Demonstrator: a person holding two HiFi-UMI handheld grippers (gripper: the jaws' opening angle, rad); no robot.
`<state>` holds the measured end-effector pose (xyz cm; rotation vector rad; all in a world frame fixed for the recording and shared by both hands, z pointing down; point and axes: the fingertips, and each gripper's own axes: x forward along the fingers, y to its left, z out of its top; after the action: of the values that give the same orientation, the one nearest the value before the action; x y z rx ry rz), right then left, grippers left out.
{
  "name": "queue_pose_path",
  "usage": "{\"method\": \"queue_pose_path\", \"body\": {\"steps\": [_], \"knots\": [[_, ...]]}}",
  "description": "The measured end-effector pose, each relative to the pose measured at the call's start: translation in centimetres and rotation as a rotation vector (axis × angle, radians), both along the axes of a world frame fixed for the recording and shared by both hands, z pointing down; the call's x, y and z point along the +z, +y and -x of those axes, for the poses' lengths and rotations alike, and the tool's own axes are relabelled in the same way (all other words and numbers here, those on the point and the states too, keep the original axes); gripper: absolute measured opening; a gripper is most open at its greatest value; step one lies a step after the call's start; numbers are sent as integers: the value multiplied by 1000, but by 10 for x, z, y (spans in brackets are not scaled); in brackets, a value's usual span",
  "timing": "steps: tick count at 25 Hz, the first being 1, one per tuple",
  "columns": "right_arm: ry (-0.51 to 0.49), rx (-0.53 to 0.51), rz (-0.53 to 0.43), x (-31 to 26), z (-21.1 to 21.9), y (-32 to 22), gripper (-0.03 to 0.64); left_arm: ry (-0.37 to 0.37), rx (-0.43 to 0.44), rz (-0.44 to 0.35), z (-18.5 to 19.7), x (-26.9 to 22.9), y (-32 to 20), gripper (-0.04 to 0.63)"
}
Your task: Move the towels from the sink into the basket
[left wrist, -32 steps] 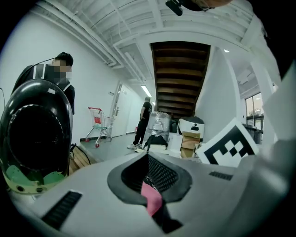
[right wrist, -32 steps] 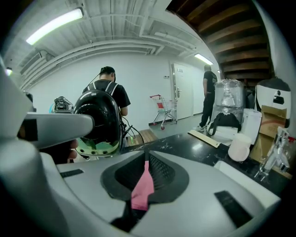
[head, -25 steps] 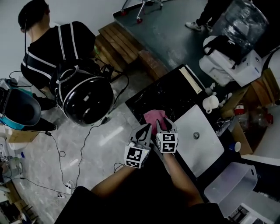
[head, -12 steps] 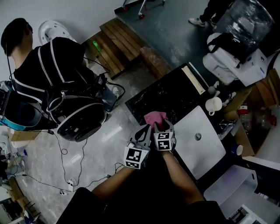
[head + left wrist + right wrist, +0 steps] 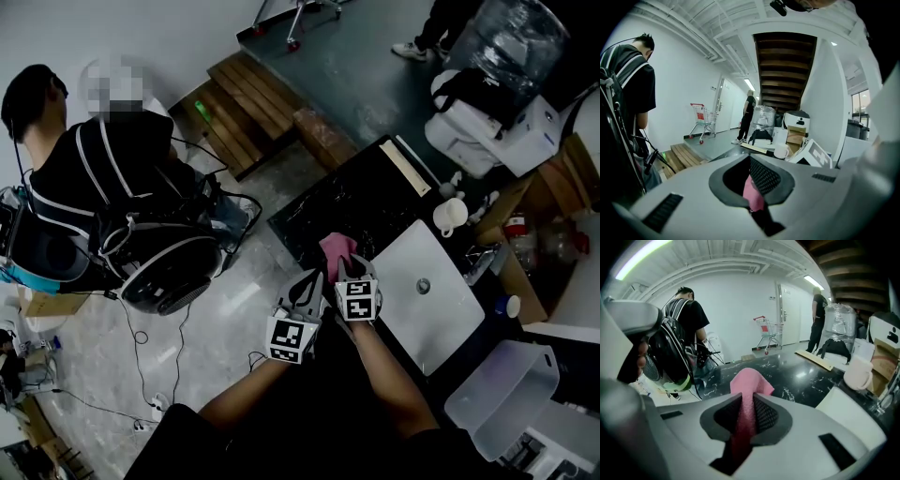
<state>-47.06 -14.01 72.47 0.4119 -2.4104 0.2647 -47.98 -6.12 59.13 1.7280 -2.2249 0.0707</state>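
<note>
Right gripper [image 5: 356, 267] jaws have just been closing, and now they pinch the pink towel [image 5: 336, 249], with a fold standing up between the pads; the towel itself hasn't shifted from its spot a second ago, and the bystander left of the sink has changed stance. Your left gripper [image 5: 314, 278] is also clamped on the same towel, but only a small tab of pink shows between its pads. The towel lies on the black counter [image 5: 356, 202] just beside the sink [image 5: 441, 309], on the side away from the basket [image 5: 487, 386], not in the sink. The basket sits on the sink's opposite side, well apart from the towel, so you have to carry across the whole sink. Risks as I judge them: the left bite looks thin, so the cloth may slip out on the lift. Both grips are close together, so pulling the hands apart could yank it from one. Loose cloth hanging down could drag on the sink rim or catch the white mug [image 5: 451, 217] standing near the sink's far corner. Let go before you're over the basket and the towel lands in the sink or on the floor. Writing: only the square black-and-white markers on the gripper cubes; no brand or label anywhere is readable, the print on the boxes past the sink being too small.
</note>
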Motion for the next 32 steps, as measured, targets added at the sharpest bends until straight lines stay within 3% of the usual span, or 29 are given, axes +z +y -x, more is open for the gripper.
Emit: {"method": "queue_pose_path", "body": {"steps": [15,18,24,32], "knots": [[-203,173,-150,-122,-88,32,63,-47,119,-119,-73,-44,50,3],[-216,201,-169,-134,-112,46,63,-59,154,-144,-93,-53,58,3],[-220,288,-187,-152,-162,72,63,-13,205,-183,-128,-65,70,3],[-239,374,-186,-160,-210,86,63,-16,260,-181,-161,-69,72,3]]}}
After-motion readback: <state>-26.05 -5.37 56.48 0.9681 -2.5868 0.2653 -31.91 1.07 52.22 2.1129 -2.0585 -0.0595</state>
